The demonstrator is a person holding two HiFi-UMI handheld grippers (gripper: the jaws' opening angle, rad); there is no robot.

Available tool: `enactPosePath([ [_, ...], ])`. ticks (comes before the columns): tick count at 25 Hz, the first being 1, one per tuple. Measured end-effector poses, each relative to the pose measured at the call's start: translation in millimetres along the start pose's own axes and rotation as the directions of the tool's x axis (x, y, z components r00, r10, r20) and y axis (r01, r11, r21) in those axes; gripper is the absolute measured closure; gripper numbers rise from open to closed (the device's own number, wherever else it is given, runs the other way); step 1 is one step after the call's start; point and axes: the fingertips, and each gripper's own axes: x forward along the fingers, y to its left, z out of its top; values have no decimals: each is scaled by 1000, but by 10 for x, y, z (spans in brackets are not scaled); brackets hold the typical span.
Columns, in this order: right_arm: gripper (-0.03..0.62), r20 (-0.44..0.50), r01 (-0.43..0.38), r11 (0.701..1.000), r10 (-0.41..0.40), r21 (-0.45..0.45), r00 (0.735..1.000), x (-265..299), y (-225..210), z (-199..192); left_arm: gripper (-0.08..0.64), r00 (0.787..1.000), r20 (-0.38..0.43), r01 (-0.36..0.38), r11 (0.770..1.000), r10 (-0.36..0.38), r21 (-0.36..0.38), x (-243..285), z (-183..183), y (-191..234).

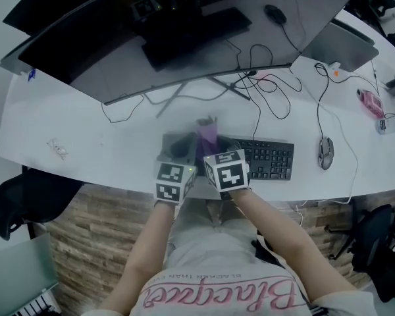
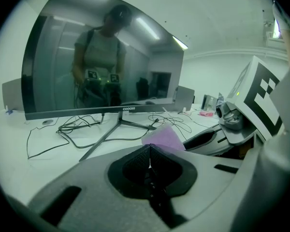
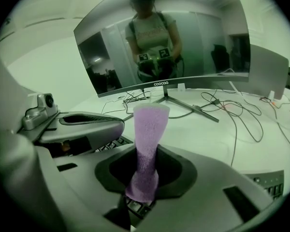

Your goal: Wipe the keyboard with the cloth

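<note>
A black keyboard (image 1: 271, 160) lies near the front edge of the white desk (image 1: 85, 130); both grippers hover over its left end. My right gripper (image 1: 209, 143) (image 3: 144, 175) is shut on a purple cloth (image 3: 148, 129) (image 1: 207, 135), which stands up from between its jaws. Keyboard keys (image 3: 112, 144) show just below it. My left gripper (image 1: 178, 147) (image 2: 149, 151) is close beside it on the left, its jaws shut with nothing between them. From the left gripper view the cloth (image 2: 164, 138) peeks out just beyond the jaws.
A wide curved monitor (image 1: 184, 38) on a splayed stand (image 3: 183, 100) fills the back of the desk, with loose cables (image 1: 270, 87) in front. A mouse (image 1: 325, 153) lies right of the keyboard. A small pink item (image 1: 370, 102) is at the far right.
</note>
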Motion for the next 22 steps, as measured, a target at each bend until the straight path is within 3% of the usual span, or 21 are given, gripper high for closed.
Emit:
enactPosePath([
  [22,505,31,38,998,-40,48,999,-524,-937,-254,555,998,-31,49,997,-47,53,519,95,-929],
])
